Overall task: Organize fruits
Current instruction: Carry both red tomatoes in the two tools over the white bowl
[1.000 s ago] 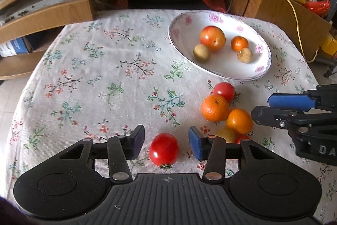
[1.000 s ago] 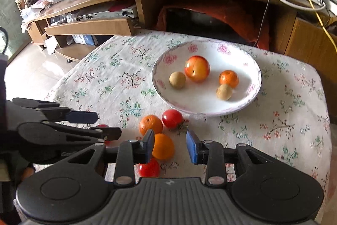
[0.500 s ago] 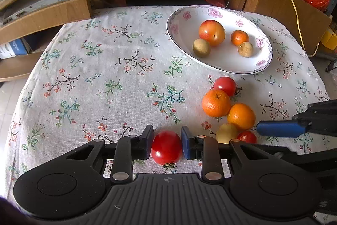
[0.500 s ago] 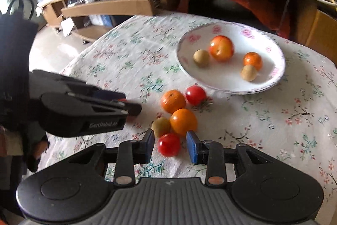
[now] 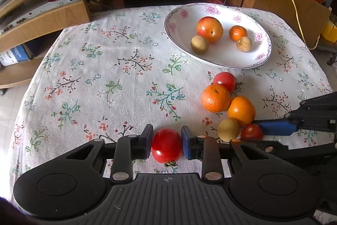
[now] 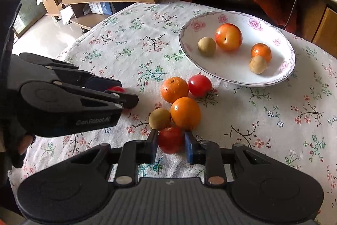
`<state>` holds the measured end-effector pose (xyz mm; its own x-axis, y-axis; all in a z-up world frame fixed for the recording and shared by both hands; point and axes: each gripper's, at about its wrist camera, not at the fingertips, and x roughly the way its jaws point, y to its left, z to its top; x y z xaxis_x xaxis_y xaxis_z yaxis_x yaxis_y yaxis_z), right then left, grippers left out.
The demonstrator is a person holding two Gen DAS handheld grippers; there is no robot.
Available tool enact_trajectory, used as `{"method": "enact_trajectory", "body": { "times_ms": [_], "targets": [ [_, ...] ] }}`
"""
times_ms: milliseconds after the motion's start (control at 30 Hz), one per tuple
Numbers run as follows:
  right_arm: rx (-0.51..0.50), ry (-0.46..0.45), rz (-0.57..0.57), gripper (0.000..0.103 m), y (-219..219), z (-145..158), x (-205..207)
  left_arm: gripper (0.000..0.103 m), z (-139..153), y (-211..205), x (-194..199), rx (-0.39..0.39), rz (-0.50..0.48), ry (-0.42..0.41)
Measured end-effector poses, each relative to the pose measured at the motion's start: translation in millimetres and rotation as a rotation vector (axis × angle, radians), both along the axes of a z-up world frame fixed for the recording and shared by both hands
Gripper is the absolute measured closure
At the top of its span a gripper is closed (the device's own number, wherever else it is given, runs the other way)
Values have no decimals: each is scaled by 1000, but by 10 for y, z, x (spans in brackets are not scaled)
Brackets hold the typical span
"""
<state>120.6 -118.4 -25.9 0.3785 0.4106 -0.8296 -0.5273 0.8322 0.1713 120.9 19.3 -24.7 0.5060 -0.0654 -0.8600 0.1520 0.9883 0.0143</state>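
Four fruits sit in the plate (image 6: 290, 60), upper right. Left gripper (image 5: 166, 141) is clamped on a red tomato (image 5: 166, 145) at lower centre; right gripper (image 6: 171, 143) is clamped on a small tomato (image 6: 171, 139). Four fruits left on the cloth (image 5: 105, 81) mid-frame.

The left claw (image 5: 166, 144) sits low and level, its two pads pressed against the sides of a red tomato (image 5: 166, 145). The right claw (image 6: 171, 143) does likewise on a second tomato (image 6: 171, 140), pointing forward alongside it.
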Motion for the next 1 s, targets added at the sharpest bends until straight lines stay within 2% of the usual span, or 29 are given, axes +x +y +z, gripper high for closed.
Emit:
{"method": "enact_trajectory", "body": {
  "times_ms": [400,533,1000],
  "targets": [
    [36,-15,-66,76,-272,186,-173,67,115,-117,-287,-53,-35,7],
    [17,-5,-91,76,-353,144,-262,67,21,-141,-369,-47,-48,33],
    [-28,-5,-67,76,-313,11,-332,59,7,-214,-504,9,-56,-9]
  ]
}}
